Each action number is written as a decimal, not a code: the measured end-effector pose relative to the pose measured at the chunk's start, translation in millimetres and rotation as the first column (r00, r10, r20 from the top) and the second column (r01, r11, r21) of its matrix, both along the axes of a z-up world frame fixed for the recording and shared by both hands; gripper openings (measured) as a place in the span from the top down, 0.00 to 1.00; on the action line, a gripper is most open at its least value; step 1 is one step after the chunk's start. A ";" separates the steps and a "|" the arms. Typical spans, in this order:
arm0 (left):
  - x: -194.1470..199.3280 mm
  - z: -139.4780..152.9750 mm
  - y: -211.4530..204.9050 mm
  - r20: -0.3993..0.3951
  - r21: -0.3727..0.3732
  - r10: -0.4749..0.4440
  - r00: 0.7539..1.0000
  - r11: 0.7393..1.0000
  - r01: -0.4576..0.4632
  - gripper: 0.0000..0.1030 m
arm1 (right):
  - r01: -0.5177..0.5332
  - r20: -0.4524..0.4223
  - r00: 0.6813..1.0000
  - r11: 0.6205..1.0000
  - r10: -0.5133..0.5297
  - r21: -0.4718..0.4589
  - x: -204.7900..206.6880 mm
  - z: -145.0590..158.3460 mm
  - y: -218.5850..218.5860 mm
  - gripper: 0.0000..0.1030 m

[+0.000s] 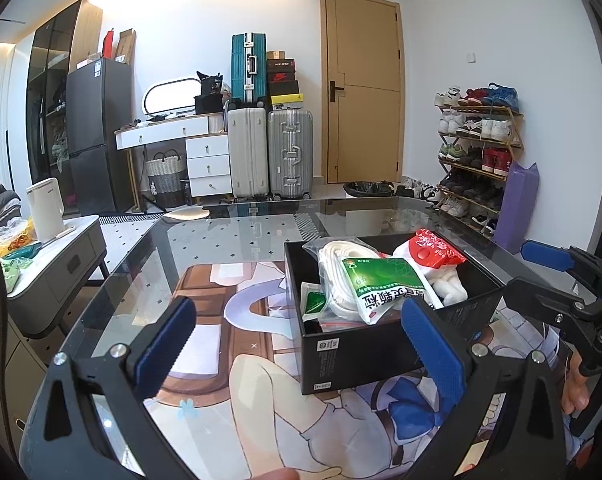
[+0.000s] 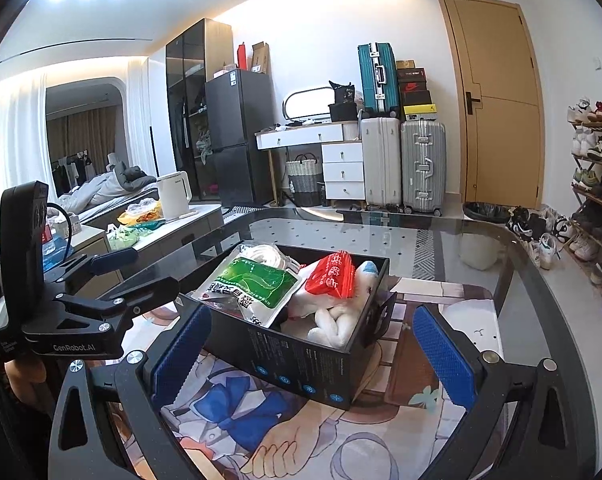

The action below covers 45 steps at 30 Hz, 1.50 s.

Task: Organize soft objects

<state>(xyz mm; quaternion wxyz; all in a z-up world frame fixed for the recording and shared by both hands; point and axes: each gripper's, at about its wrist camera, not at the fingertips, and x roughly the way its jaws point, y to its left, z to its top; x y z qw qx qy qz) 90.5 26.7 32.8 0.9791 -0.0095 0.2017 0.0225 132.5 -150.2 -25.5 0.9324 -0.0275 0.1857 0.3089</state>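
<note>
Left gripper [image 1: 301, 336]: fingers spread wide and holding nothing; it hangs above the printed mat [image 1: 221, 360], just left of the box, likely drawn back so the box contents stay in view
Mat: lies flat on the glass table [image 1: 229, 236] under the box, giving a soft, non-slip base for the work
Black box [image 1: 353, 354]: open-topped, standing on the mat near the table's middle; it serves as the one container for the soft things, so both grippers face it
White coiled strap [image 1: 333, 276]: at the box's left-rear, partly under the green pack
Green-printed pack [image 1: 385, 288]: lies slanted on top of the pile, its end riding over the near rim, so it looks not fully settled
Red-and-white pack [image 1: 433, 252]: toward the right-rear, resting on the white plush
White plush toy [image 2: 333, 320]: tucked in the right end, below the rim
Right gripper [image 2: 313, 354]: fingers wide apart, empty, straddling the box's near corner without touching it
Judgement: the sorting seems nearly done; pressing the green pack down may remain
</note>
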 end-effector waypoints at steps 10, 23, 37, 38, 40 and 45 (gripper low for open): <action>0.8 -1.5 2.9 -0.004 -0.013 -0.003 1.000 1.000 0.002 0.00 | -0.001 -0.001 1.000 1.000 0.001 -0.004 0.9 -0.1 0.4 0.01; 0.1 -1.6 3.4 -0.005 -0.011 -0.001 1.000 1.000 0.001 0.00 | -0.005 0.003 1.000 1.000 0.005 -0.009 -2.7 -0.9 5.1 0.01; -0.1 0.0 2.2 -0.002 -0.011 0.003 1.000 1.000 -0.003 0.00 | -0.006 -0.003 1.000 1.000 0.006 0.001 -3.7 -1.7 7.4 0.01; -0.1 0.1 2.2 -0.001 -0.011 0.002 1.000 1.000 -0.002 0.00 | -0.006 -0.004 1.000 1.000 0.006 0.001 -3.8 -1.9 8.1 0.01; 0.3 0.4 1.8 0.001 -0.010 0.003 1.000 1.000 -0.003 0.00 | -0.006 -0.004 1.000 1.000 0.006 0.000 -3.6 -1.7 7.5 0.01; 1.2 0.8 0.7 0.002 -0.009 0.001 1.000 1.000 -0.001 0.00 | -0.005 -0.002 1.000 1.000 0.005 -0.001 -3.1 -1.7 6.9 0.01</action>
